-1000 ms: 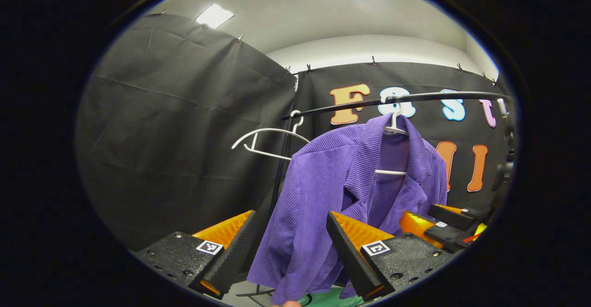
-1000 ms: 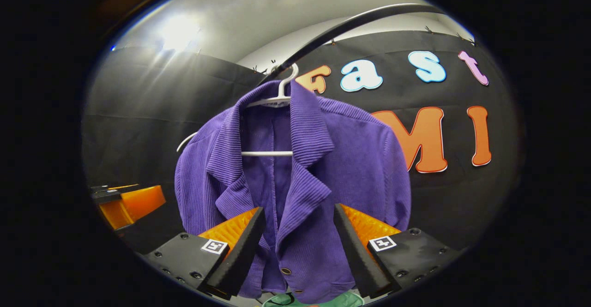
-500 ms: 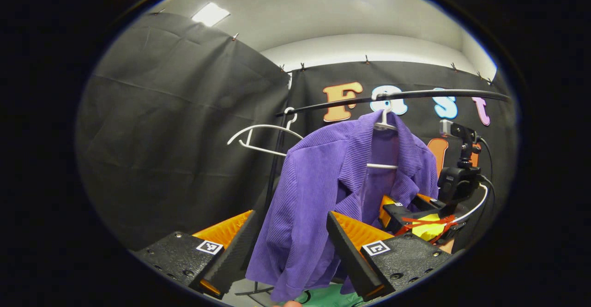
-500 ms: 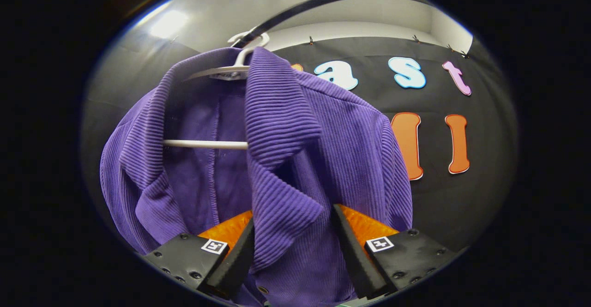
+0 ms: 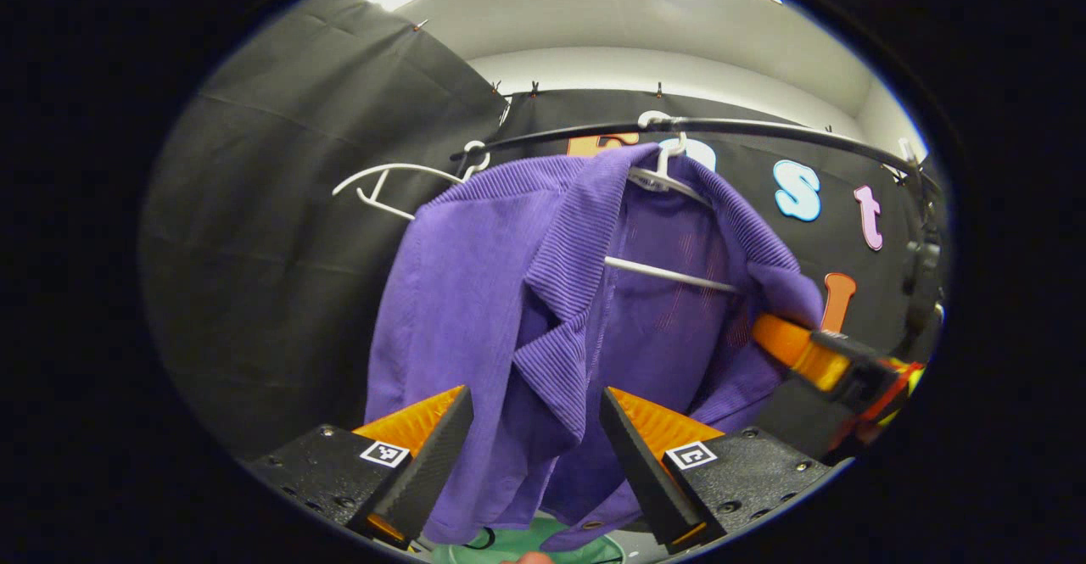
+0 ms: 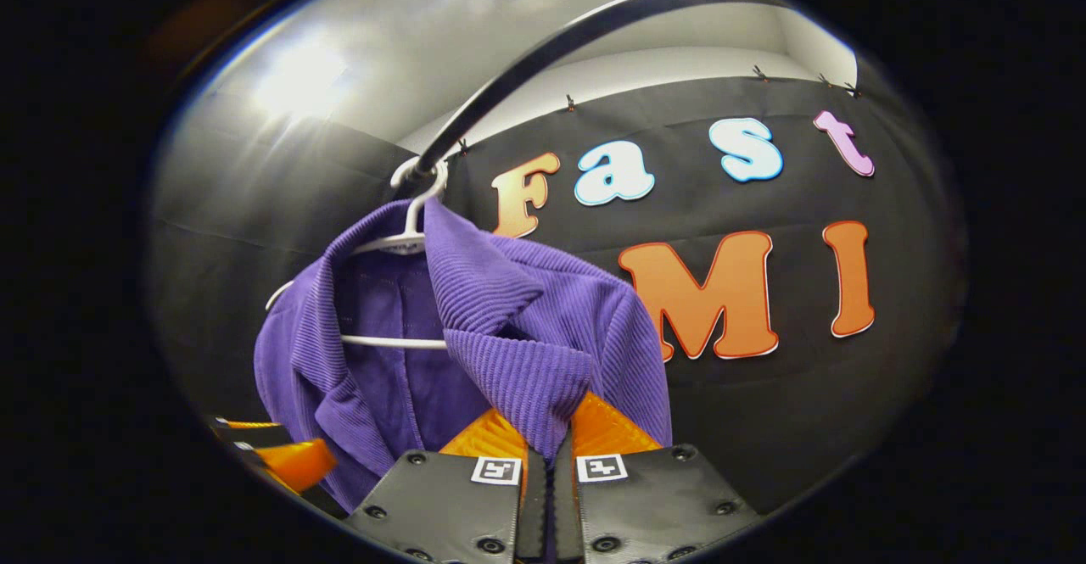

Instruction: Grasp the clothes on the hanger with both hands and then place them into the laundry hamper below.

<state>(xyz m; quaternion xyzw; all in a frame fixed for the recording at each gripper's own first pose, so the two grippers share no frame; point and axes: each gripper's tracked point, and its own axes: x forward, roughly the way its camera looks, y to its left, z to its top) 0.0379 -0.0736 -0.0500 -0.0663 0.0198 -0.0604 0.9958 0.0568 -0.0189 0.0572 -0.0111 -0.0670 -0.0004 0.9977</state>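
Purple jacket — right gripper just clamped its lapel below the hanger, left gripper still wide open around the other lapel — its pinch comes next.

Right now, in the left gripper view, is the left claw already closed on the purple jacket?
No, the left claw stands open, its two fingers apart on either side of the purple jacket's lapel.

Purple ribbed jacket hanging open on white hanger, green hamper below
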